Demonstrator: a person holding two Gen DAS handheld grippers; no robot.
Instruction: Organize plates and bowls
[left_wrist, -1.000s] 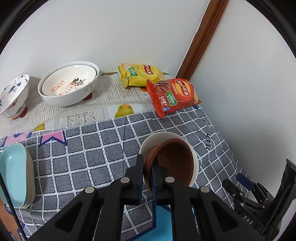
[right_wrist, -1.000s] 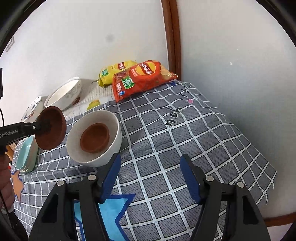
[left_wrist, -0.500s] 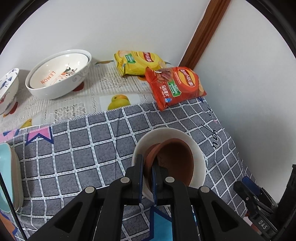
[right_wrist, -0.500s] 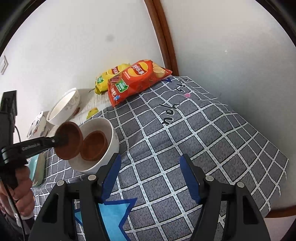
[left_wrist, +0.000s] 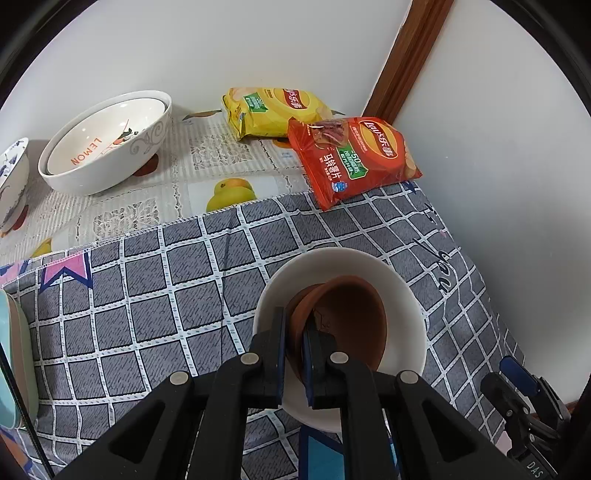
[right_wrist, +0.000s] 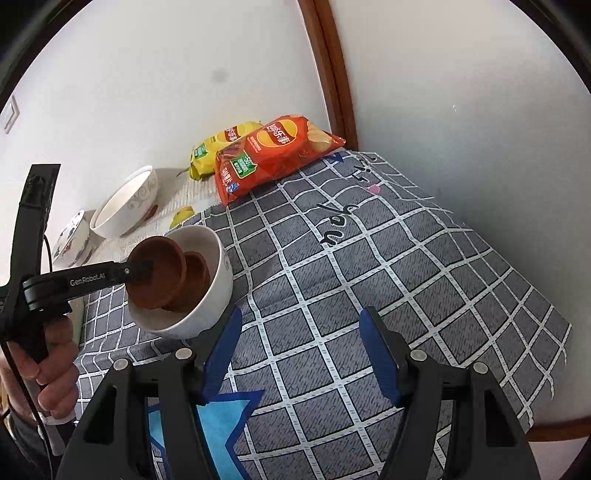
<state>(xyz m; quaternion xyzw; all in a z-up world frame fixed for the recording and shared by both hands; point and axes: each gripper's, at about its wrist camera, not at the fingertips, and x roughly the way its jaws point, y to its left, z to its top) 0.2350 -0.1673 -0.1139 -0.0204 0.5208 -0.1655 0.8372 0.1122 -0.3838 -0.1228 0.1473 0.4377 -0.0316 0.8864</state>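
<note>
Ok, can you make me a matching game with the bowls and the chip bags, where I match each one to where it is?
Things:
1. brown bowl
2. red chip bag
3. LEMON bowl
4. yellow chip bag

Places:
A. nested inside a bigger white bowl with grey swirls
B. against the back wall, behind the red bag
C. pinched by its rim in the left gripper, tilted over the white bowl
D. lying half on the grey checked cloth

Pairs: 1-C, 2-D, 3-A, 4-B
</note>
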